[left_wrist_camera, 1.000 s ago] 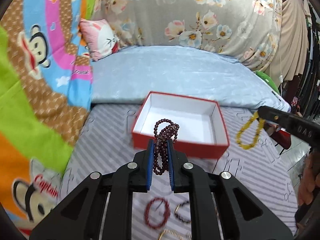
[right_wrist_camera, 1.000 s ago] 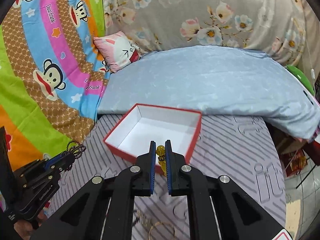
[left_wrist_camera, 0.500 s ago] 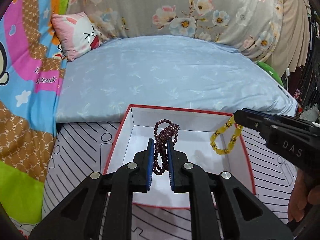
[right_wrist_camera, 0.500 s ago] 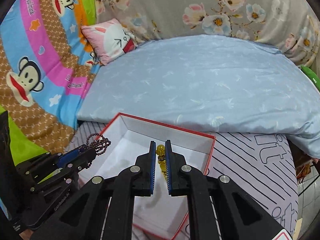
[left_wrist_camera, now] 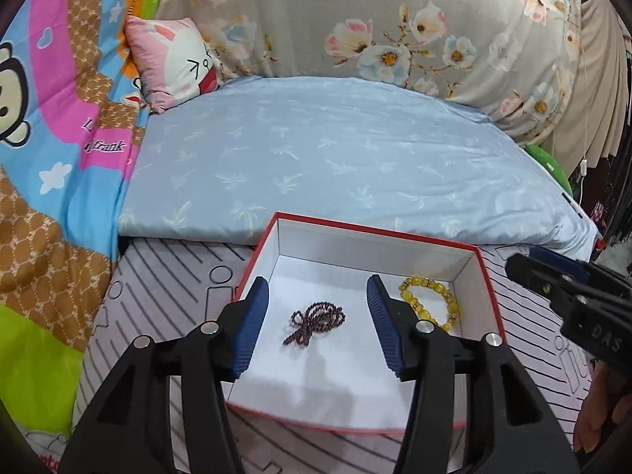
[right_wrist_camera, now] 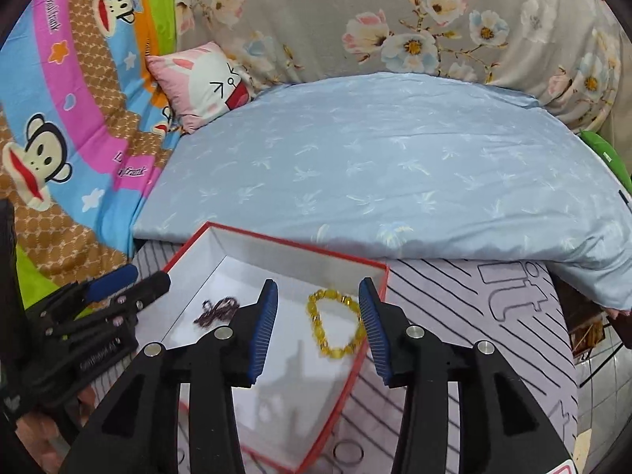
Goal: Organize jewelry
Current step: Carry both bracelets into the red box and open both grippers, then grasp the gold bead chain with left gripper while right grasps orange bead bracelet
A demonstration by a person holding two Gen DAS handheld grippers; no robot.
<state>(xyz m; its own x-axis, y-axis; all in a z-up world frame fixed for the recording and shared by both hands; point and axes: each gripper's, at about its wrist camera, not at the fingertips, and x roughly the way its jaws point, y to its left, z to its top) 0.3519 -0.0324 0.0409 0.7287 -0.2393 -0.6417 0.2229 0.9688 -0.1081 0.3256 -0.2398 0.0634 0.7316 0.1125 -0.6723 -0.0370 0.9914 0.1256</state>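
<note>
Both grippers, left and right, were open, empty | we saw dark beads, yellow bracelet in red box | ring remained outside, near.

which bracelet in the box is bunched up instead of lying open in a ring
The dark red bracelet, left in the box: its fine beads lie in a tangled heap. The yellow bracelet lies open as a ring.

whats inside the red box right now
Two pieces lie on the red box's white floor: a dark purple bead strand and a yellow bead bracelet. Its near corners are hidden behind the gripper arms.
</note>
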